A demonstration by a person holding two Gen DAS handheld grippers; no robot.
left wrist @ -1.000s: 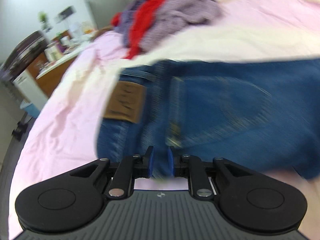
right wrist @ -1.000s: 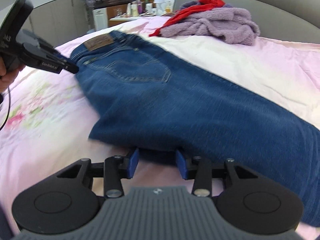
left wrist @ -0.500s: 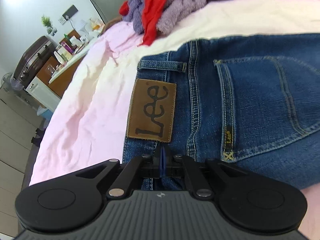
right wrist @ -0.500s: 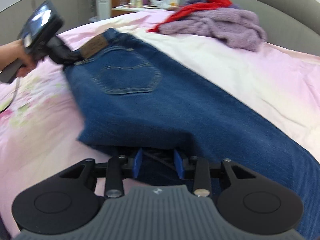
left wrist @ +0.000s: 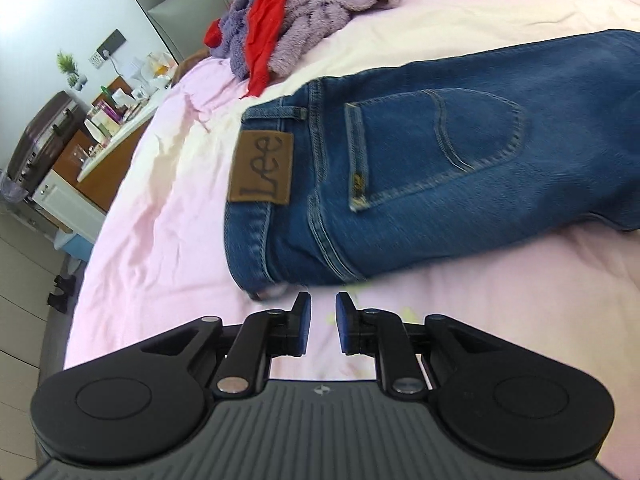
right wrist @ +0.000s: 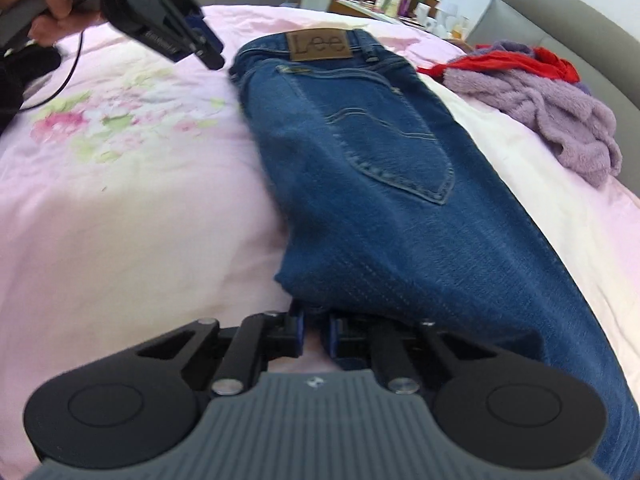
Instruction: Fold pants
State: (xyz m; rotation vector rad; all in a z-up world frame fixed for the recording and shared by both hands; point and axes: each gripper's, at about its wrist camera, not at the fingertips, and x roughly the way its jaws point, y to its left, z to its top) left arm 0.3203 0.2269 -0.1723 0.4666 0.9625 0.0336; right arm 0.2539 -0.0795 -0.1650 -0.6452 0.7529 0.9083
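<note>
My jeans (right wrist: 360, 184) lie halved lengthwise on the bed (right wrist: 132, 208), waistband at twelve o'clock. My left gripper (left wrist: 319, 322) has just let go, jaws narrowly apart and empty. My right gripper (right wrist: 315, 334) has just pinched the crotch edge. Crosswise folds remain.

The folded denim pants (right wrist: 380, 184) are coloured a medium blue, with stitching in a yellowish tone, and a brown leather patch (right wrist: 319, 44) is seen at the waistband. The bed sheet (right wrist: 120, 200) is pale pink, printed with pink and green flowers. A fluffy lilac garment (right wrist: 560, 120) and a bright red cloth (right wrist: 520, 60) are seen beside it.
</note>
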